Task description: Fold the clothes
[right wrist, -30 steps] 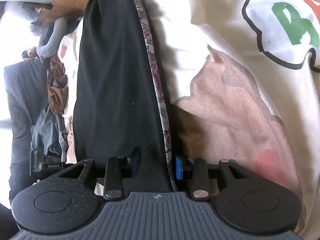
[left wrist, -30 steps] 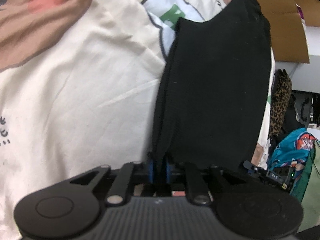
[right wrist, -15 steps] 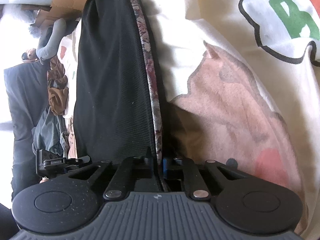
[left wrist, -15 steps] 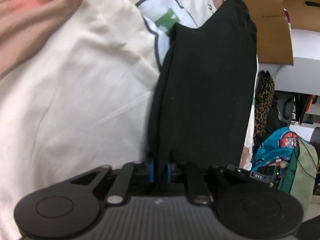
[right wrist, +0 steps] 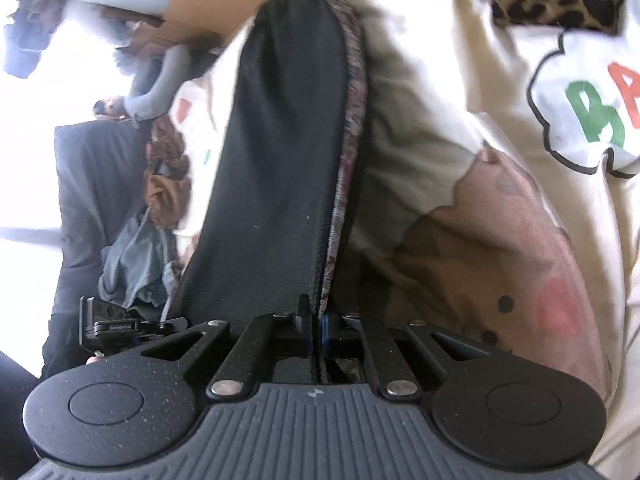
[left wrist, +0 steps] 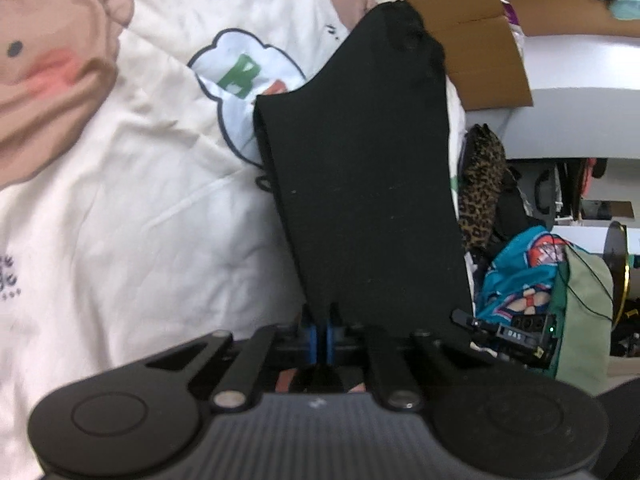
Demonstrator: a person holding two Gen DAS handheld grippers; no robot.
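Observation:
A black garment [left wrist: 368, 184] hangs stretched above a cream cartoon-print bedsheet [left wrist: 132, 208]. My left gripper [left wrist: 319, 338] is shut on one edge of it, blue pads pinched together. In the right wrist view the same black garment [right wrist: 280, 168] shows a mottled pink-grey waistband [right wrist: 348, 152] along its right edge. My right gripper [right wrist: 316, 328] is shut on that edge. The cloth runs taut away from both grippers, lifted off the sheet [right wrist: 500, 80].
A cardboard box [left wrist: 472, 40] stands beyond the bed. A leopard-print garment [left wrist: 480, 184] and a teal printed cloth [left wrist: 520, 276] lie in a pile at the right. In the right view, denim [right wrist: 136, 264] and brown clothes [right wrist: 164, 176] lie left.
My right gripper closed on the garment's waistband edge; it was open a second ago. Both grippers then lifted the garment, which now hangs higher over the sheet.

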